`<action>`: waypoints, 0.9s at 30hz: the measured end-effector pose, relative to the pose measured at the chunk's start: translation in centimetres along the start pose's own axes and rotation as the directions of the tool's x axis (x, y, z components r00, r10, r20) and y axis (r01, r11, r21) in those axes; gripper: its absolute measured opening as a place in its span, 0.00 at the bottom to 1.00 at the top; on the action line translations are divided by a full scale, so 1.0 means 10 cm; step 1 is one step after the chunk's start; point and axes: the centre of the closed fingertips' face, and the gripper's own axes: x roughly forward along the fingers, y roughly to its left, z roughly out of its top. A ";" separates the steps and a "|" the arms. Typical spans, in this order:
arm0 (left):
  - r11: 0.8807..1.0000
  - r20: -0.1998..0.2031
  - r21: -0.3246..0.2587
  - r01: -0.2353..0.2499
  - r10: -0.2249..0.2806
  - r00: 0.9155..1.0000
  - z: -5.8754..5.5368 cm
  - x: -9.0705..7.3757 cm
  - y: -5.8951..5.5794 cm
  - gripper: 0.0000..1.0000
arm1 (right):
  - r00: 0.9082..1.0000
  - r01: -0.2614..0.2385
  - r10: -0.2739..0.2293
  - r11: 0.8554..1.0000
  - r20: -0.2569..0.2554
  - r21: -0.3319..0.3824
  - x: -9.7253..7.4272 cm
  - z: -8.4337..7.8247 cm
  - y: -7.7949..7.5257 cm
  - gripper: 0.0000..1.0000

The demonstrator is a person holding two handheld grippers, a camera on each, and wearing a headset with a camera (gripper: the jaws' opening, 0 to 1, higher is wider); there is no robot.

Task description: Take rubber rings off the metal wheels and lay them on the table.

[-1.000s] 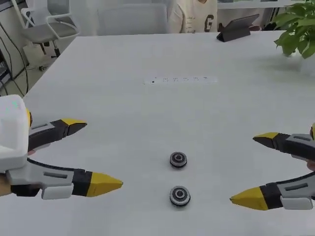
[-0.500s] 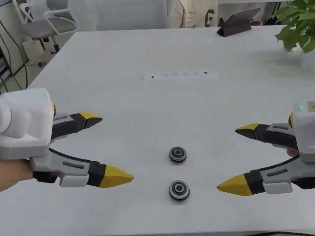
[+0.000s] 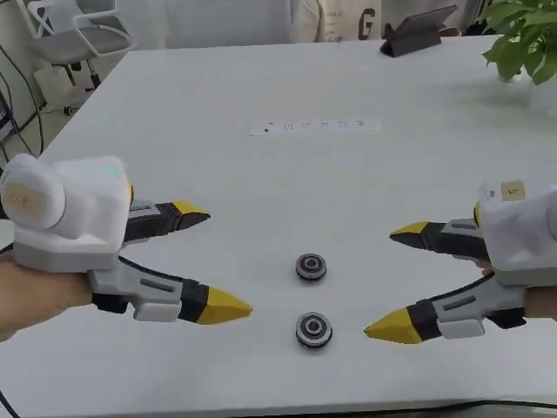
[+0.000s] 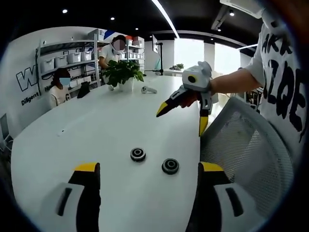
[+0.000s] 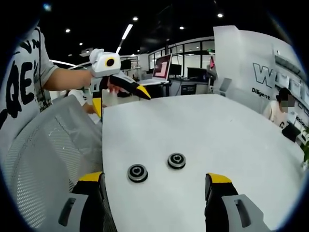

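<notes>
Two small round wheels lie flat on the smooth pale counter (image 3: 261,174): the far wheel (image 3: 311,267) and the near wheel (image 3: 313,330), close together but not touching. Each is a shiny metal hub with a dark rubber ring (image 3: 299,331) fitted round it. The left gripper (image 3: 228,261) and right gripper (image 3: 379,281) hover on either side, clear of both wheels, their black, yellow-tipped tapering fingers spread wide with nothing between. The head view takes in a white socket strip (image 3: 315,126), a leafy plant (image 3: 522,39) and a dark tablet stand (image 3: 418,39); the gripper views add a grey mesh chair back (image 4: 241,145), shelves of bins (image 4: 63,60) and ceiling strip lights (image 4: 164,17)
</notes>
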 end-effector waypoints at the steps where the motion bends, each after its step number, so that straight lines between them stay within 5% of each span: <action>1: 1.000 0.001 0.004 0.005 -0.005 1.000 0.00 0.01 -0.01 0.79 | 1.000 -0.005 0.005 1.000 -0.004 0.004 0.01 -0.02 0.01 0.85; 27: 0.995 -0.072 0.005 0.096 -0.095 0.993 -0.20 0.33 -0.25 0.72 | 0.995 -0.078 0.076 0.997 -0.069 -0.030 0.28 -0.27 0.17 0.76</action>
